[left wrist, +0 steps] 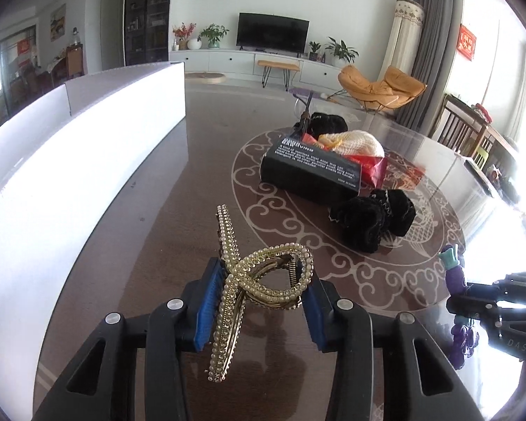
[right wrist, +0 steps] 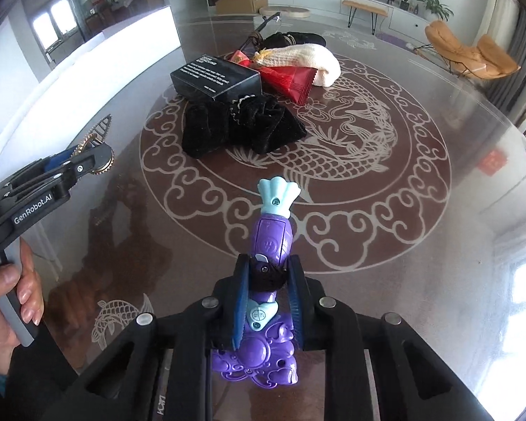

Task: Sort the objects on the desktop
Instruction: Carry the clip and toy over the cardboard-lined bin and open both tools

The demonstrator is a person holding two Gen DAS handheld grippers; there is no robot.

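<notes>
My left gripper (left wrist: 263, 291) is shut on a gold, pearl-studded hair claw clip (left wrist: 252, 280), held just above the dark glass table (left wrist: 157, 228). In the right wrist view that gripper (right wrist: 98, 161) shows at the left edge with the clip. My right gripper (right wrist: 268, 291) is shut on a purple mermaid-like toy (right wrist: 271, 238) with a light blue tail fin pointing away from me; the same toy (left wrist: 454, 273) appears at the right edge of the left wrist view. Ahead lies a pile: a black box (right wrist: 215, 79), black velvet scrunchies (right wrist: 242, 126), a red packet (right wrist: 291, 79) and a cream knitted item (right wrist: 308, 58).
A long white box wall (left wrist: 70, 161) runs along the table's left side. The table bears a white fish and cloud pattern (right wrist: 333, 161). A person's hand (right wrist: 14, 301) grips the left tool's handle. Living-room furniture stands beyond the table.
</notes>
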